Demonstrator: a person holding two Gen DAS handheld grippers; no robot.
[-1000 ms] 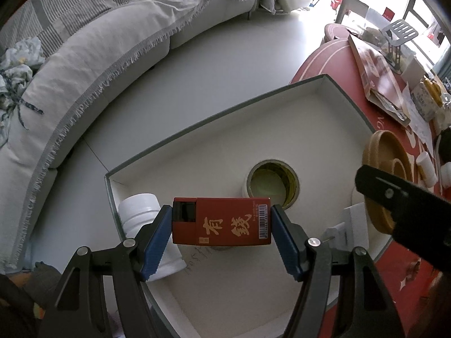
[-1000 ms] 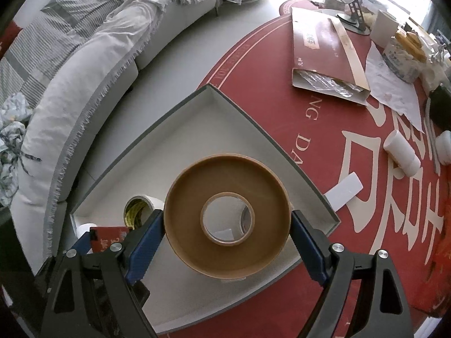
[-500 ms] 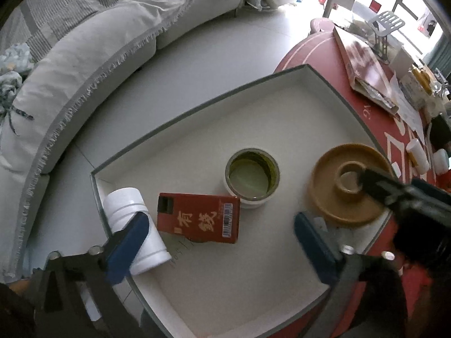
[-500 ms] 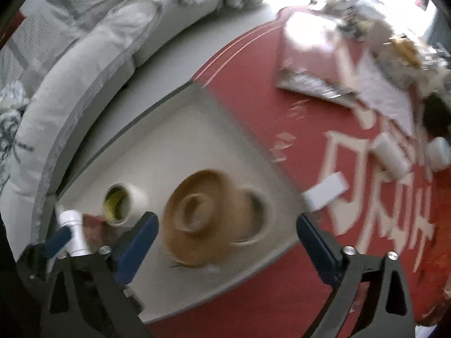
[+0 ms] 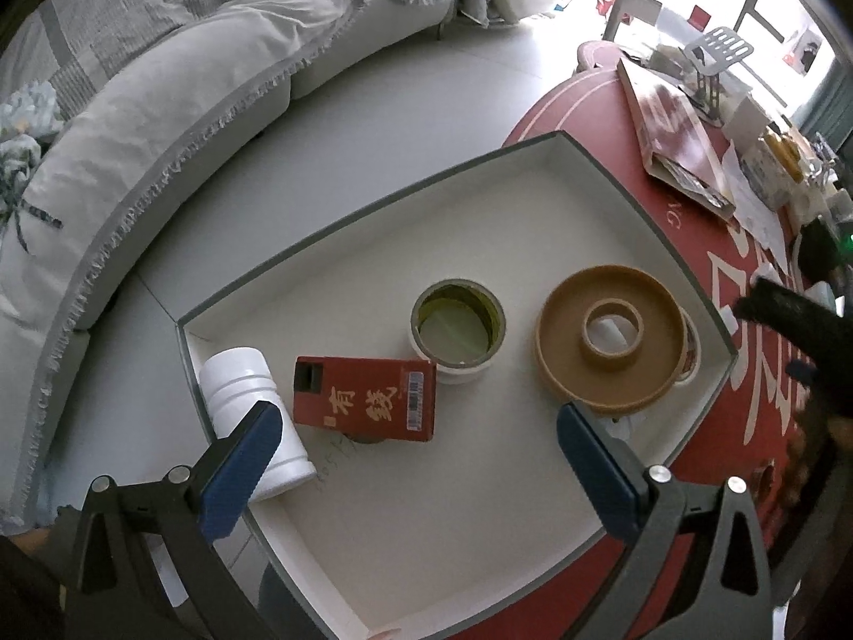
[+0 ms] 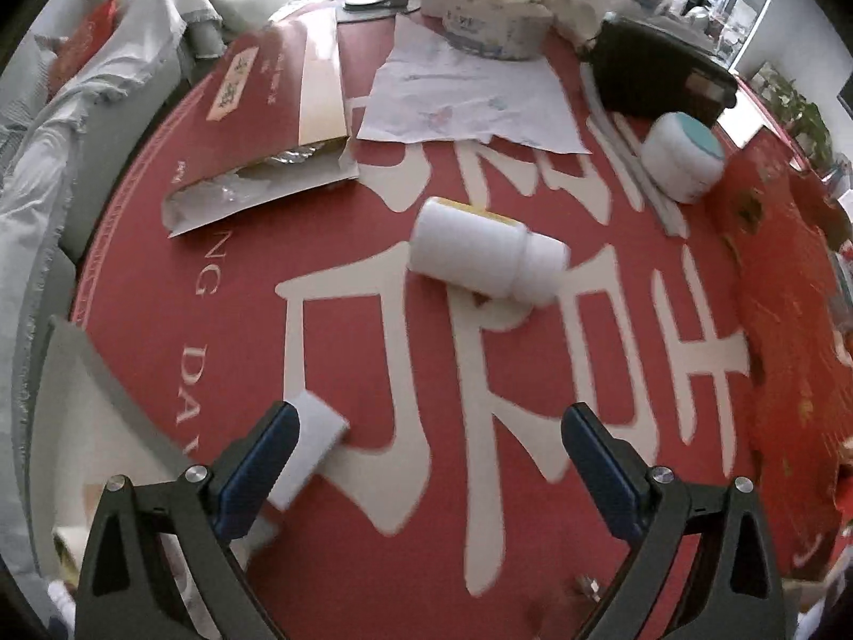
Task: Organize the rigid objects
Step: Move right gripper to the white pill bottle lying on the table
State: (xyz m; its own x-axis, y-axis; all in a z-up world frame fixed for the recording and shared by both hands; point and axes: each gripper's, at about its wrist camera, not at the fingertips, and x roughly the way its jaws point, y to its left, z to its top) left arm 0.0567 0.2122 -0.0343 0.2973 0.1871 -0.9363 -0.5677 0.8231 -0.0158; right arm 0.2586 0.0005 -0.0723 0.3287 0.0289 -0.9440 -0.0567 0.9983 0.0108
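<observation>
A shallow white box (image 5: 629, 197) with a grey rim sits on the red table. In it lie a red carton (image 5: 368, 400), a white bottle (image 5: 240, 394) on its side, a yellow-green tape roll (image 5: 457, 320) and a big brown tape roll (image 5: 613, 336). My left gripper (image 5: 416, 448) hangs open above the carton, touching nothing. My right gripper (image 6: 426, 453) stands open over the red tablecloth with nothing between its fingers. Ahead of it lies a white bottle (image 6: 480, 258) on its side, and a white round jar (image 6: 680, 157) stands farther back right. A flat white piece (image 6: 309, 448) lies by its left finger.
A red paper envelope (image 6: 266, 106), a white sheet (image 6: 464, 96), a black case (image 6: 661, 74) and a food tub (image 6: 496, 16) crowd the table's far side. The box corner (image 6: 69, 373) shows at the left. A grey sofa (image 5: 160, 106) curves beyond the floor.
My left gripper let go of the red carton, which now lies in the box. My right gripper released the brown tape roll into the box and swung right over the tablecloth.
</observation>
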